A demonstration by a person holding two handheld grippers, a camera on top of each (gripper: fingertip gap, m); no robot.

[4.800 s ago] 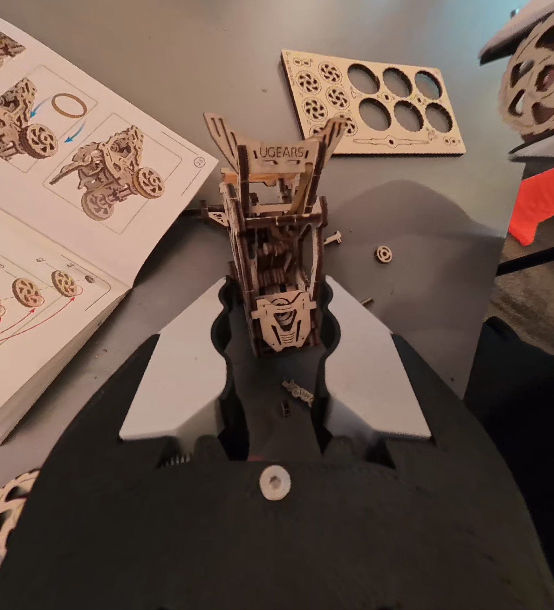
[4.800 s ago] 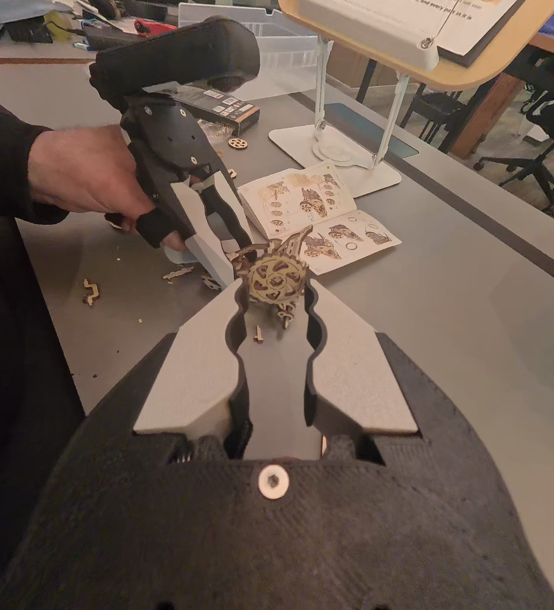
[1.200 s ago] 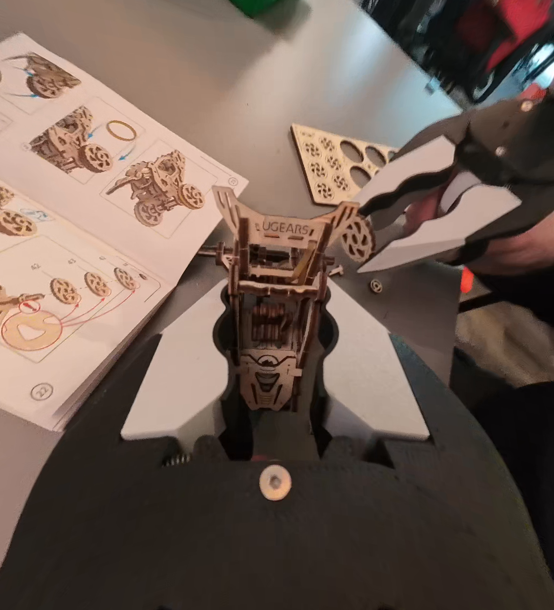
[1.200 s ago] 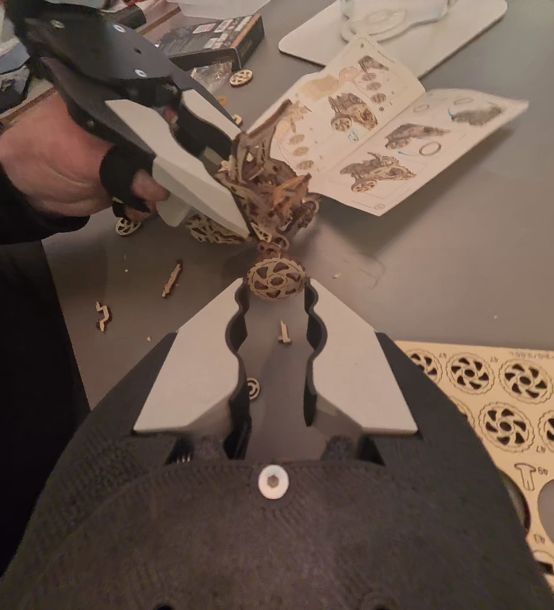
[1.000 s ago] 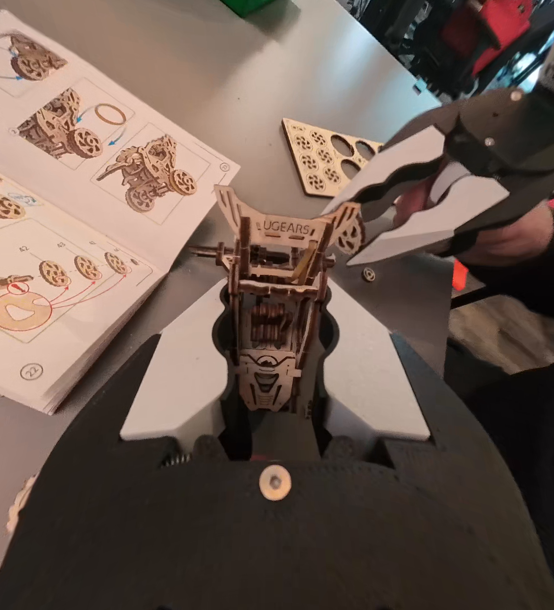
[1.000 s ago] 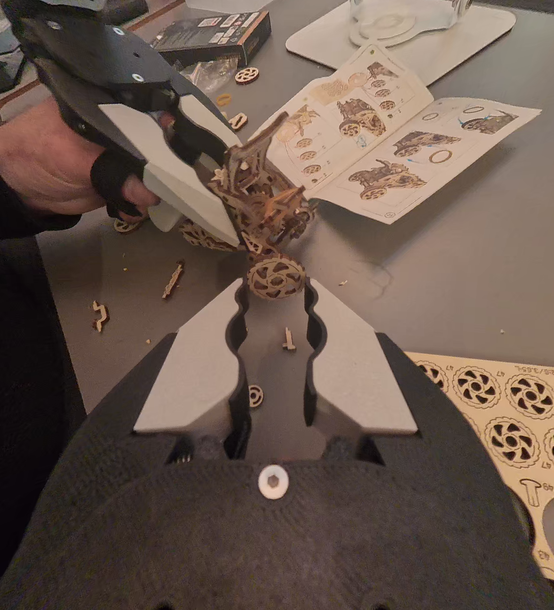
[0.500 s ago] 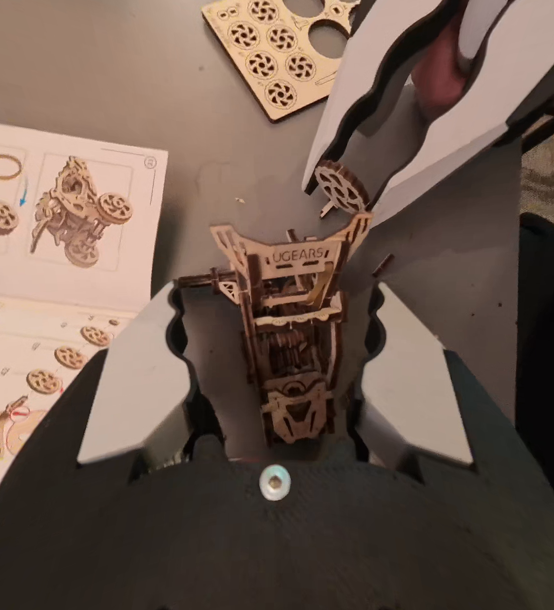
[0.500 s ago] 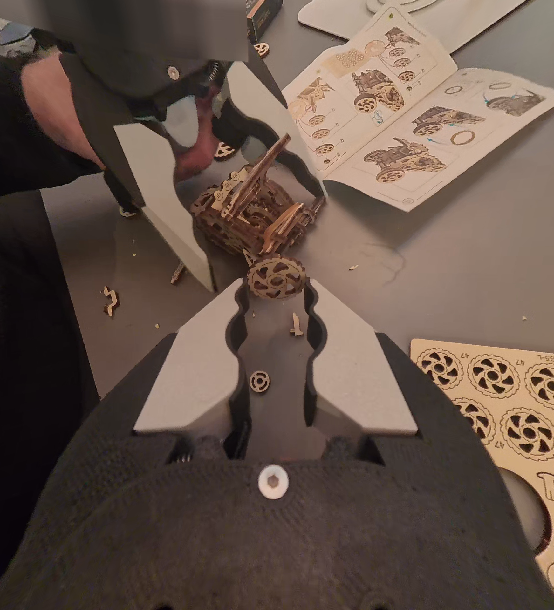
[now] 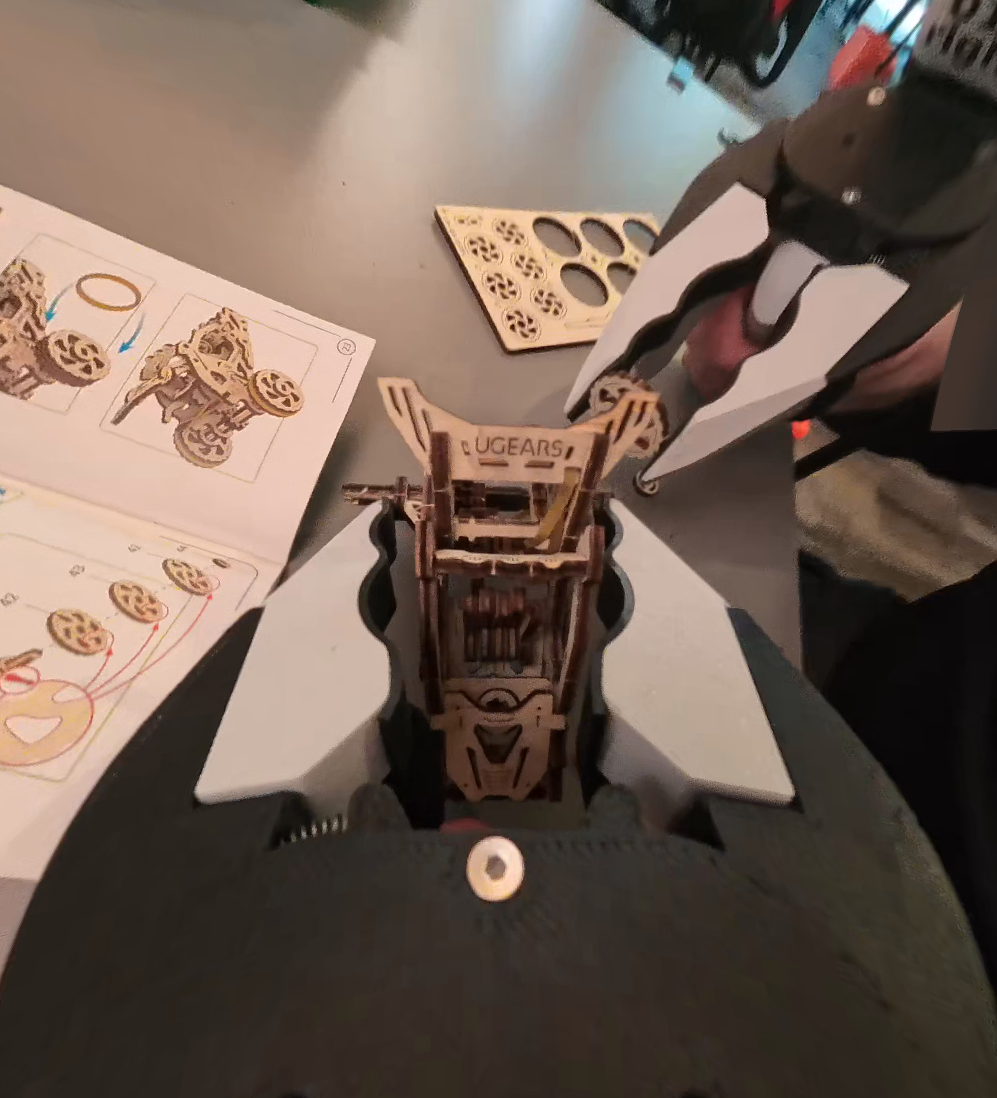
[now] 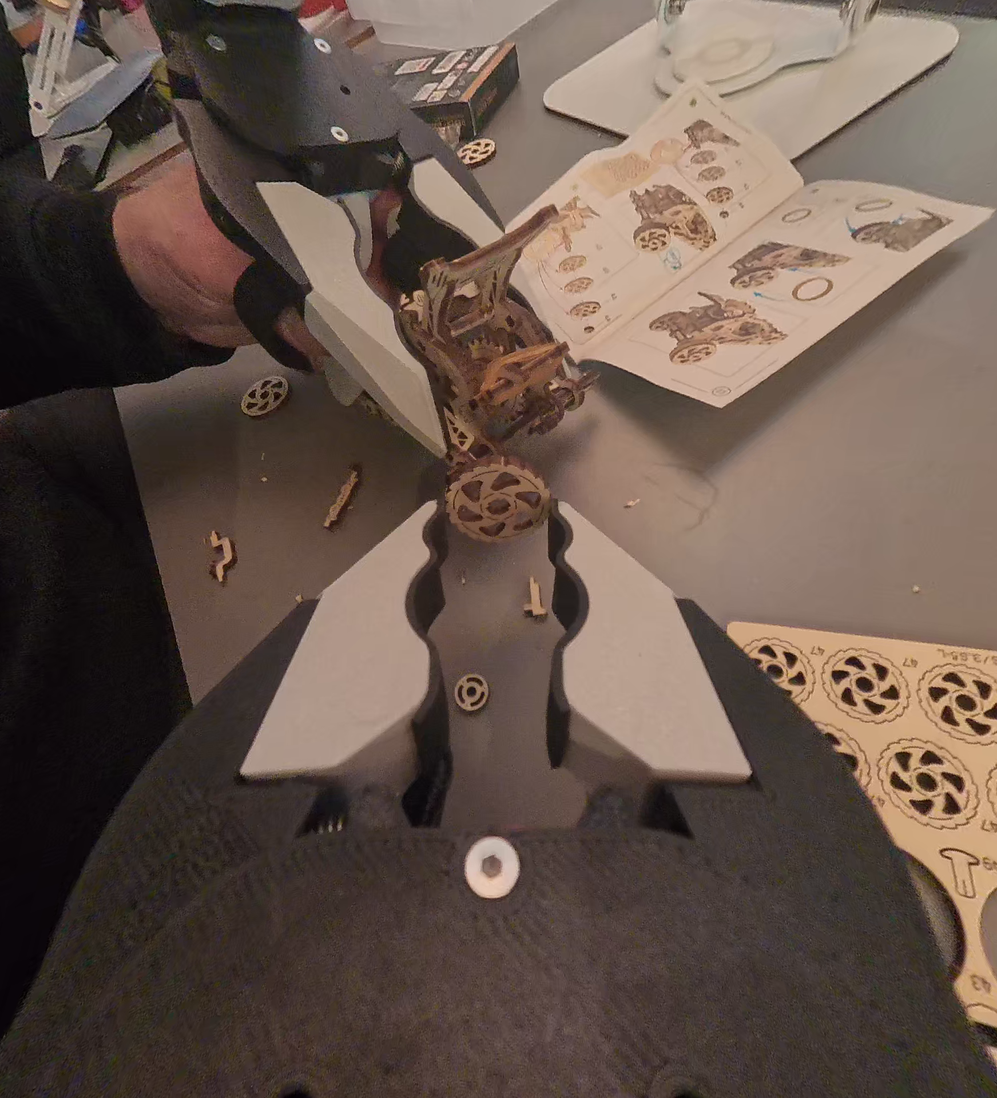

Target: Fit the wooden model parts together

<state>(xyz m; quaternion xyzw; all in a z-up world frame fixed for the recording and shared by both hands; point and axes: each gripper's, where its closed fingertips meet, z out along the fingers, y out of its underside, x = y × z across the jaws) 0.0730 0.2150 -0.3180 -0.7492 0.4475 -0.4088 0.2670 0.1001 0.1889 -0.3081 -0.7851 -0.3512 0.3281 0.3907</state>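
Dim, warm indoor light fell over the grey table (image 10: 781,505), and we saw soft shadows pooling beneath the open booklet (image 10: 739,285) and around the wooden model (image 9: 502,594). Wide-angle distortion bent the edges of both views. Motion blur smeared the far background and the right gripper (image 9: 644,439) in the left wrist view; the right wrist view stayed sharper, without glare.

**Wood, paper and matt plastic**

I saw a pale laser-cut plywood model (image 9: 502,600) with dark scorched edges, a spoked plywood wheel (image 10: 497,498), a smooth white paper booklet (image 9: 127,428), and a matt grey table (image 10: 811,475) under grainy grey plastic fingers (image 10: 359,653).
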